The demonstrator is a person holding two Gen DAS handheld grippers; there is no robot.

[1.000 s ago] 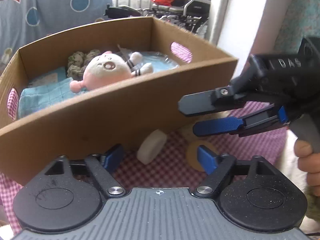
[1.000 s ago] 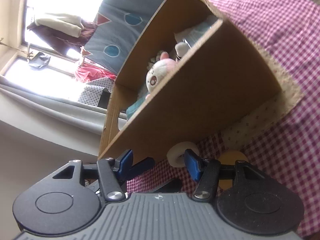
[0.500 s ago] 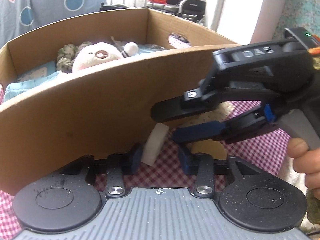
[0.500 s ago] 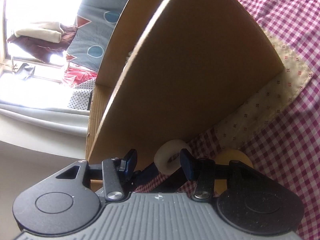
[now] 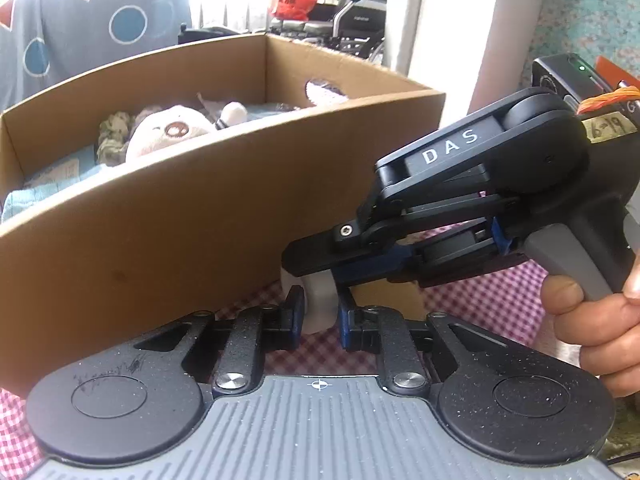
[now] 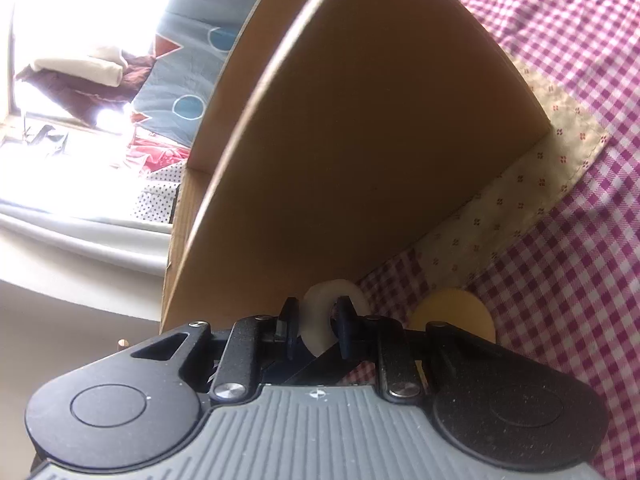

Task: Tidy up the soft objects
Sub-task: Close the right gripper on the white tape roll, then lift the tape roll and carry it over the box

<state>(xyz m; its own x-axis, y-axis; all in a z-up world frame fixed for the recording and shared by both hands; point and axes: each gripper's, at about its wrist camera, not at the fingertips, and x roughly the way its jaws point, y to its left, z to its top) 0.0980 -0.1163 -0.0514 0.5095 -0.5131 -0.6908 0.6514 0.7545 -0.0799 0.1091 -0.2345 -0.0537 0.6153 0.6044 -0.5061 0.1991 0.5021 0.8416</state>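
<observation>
Against the near wall of the cardboard box [image 5: 168, 240], on the checked worktop [image 6: 560, 240], a white foam disc [image 6: 320, 320] is pinched from two sides at once: the left gripper [image 5: 318, 314] has just been closed fully onto it, the right gripper [image 6: 314, 326] narrowed onto its rim. Should the two be pulled unevenly, the soft disc may be torn or squeezed out. A yellow disc [image 6: 452, 312] just beside could be knocked aside, and the box nudged.

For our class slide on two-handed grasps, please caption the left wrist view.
Left tongs and right tongs both pinch a white foam pad beside the cardboard box holding a plush toy.
</observation>
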